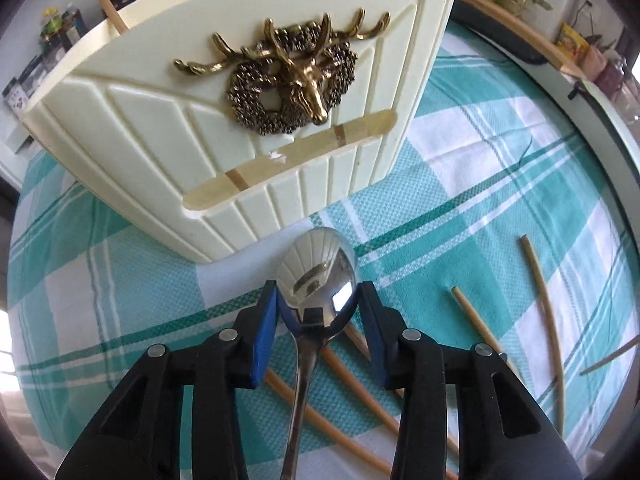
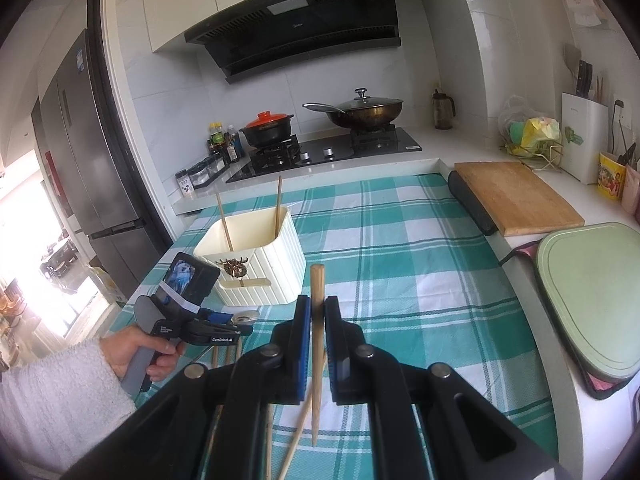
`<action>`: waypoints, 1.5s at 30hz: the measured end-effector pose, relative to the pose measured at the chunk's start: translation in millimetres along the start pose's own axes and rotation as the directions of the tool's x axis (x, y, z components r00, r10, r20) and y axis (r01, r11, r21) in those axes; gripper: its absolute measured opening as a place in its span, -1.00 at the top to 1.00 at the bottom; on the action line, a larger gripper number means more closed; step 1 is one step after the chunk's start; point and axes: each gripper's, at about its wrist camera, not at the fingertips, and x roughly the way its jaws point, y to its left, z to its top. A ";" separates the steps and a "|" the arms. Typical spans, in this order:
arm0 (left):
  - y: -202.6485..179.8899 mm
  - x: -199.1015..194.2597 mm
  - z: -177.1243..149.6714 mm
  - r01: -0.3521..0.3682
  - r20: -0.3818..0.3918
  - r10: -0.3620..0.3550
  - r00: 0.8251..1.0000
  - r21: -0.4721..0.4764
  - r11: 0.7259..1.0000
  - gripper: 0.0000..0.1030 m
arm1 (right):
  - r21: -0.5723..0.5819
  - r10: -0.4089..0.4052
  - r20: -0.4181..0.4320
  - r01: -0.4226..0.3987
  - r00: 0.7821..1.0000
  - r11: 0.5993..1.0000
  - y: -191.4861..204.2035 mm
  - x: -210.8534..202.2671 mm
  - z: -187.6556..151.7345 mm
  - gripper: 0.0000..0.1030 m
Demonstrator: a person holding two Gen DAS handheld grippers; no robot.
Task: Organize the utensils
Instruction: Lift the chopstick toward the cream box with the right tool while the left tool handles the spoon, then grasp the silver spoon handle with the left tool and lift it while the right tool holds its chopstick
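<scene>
My left gripper point(image 1: 318, 294) is shut on a shiny metal spoon point(image 1: 320, 268), bowl forward, held just in front of the cream utensil holder point(image 1: 248, 120) with a brass deer emblem. In the right wrist view the left gripper point(image 2: 240, 318) sits low beside the holder point(image 2: 260, 276), which has two chopsticks point(image 2: 277, 208) standing in it. My right gripper point(image 2: 316, 304) is shut on a wooden chopstick point(image 2: 317, 320), held upright above the checked cloth, right of and nearer than the holder.
Several loose chopsticks point(image 1: 544, 312) lie on the teal checked tablecloth point(image 1: 480, 184); more chopsticks point(image 2: 296, 436) show under my right gripper. A wooden cutting board point(image 2: 516, 196) and a green board point(image 2: 592, 292) sit at the right. The stove with pots point(image 2: 320, 144) is behind.
</scene>
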 end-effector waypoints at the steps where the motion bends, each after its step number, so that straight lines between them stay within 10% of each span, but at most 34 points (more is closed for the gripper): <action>1: 2.1 -4.9 -3.0 0.006 0.018 -0.006 1.000 -0.010 1.000 0.22 | 0.000 0.001 0.002 -0.001 1.000 1.000 0.0 -0.5 -0.3 0.86; 7: 16.3 -71.0 -31.7 0.080 0.193 -0.062 0.979 -0.084 0.993 0.22 | -0.009 0.016 0.014 -0.015 1.000 1.000 5.5 -5.5 -0.6 0.86; 22: 42.7 -196.6 -92.1 0.157 0.556 -0.036 0.831 -0.172 0.972 0.35 | -0.123 0.038 0.049 -0.032 0.998 0.992 58.3 -11.8 6.5 0.86; 23: 43.2 -196.7 -92.5 0.165 0.556 -0.043 0.830 -0.172 0.971 0.96 | -0.126 0.040 0.050 -0.033 0.998 0.991 60.4 -11.8 7.5 0.86; 34: 65.5 -193.9 -91.6 0.166 0.523 -0.030 0.852 -0.215 0.962 0.97 | -0.130 0.049 0.062 -0.041 0.997 0.991 65.6 -10.7 17.5 0.86; 36: 77.8 -190.1 -92.3 0.166 0.513 -0.013 0.858 -0.254 0.953 0.79 | -0.128 0.052 0.058 -0.044 0.997 0.991 65.1 -10.1 16.5 0.86; 38: 85.7 -178.8 -87.0 0.167 0.475 -0.033 0.879 -0.242 0.956 -0.17 | -0.125 0.056 0.053 -0.049 0.997 0.991 64.7 -9.9 15.5 0.86; 39: 87.6 -169.8 -83.6 0.157 0.447 -0.041 0.893 -0.226 0.961 -0.32 | -0.122 0.058 0.051 -0.052 0.997 0.991 64.0 -9.0 15.6 0.86; 45: 77.7 -111.8 -71.5 0.106 0.287 -0.086 0.954 -0.055 0.993 -0.33 | -0.119 0.060 0.045 -0.054 0.997 0.991 62.4 -8.3 14.8 0.86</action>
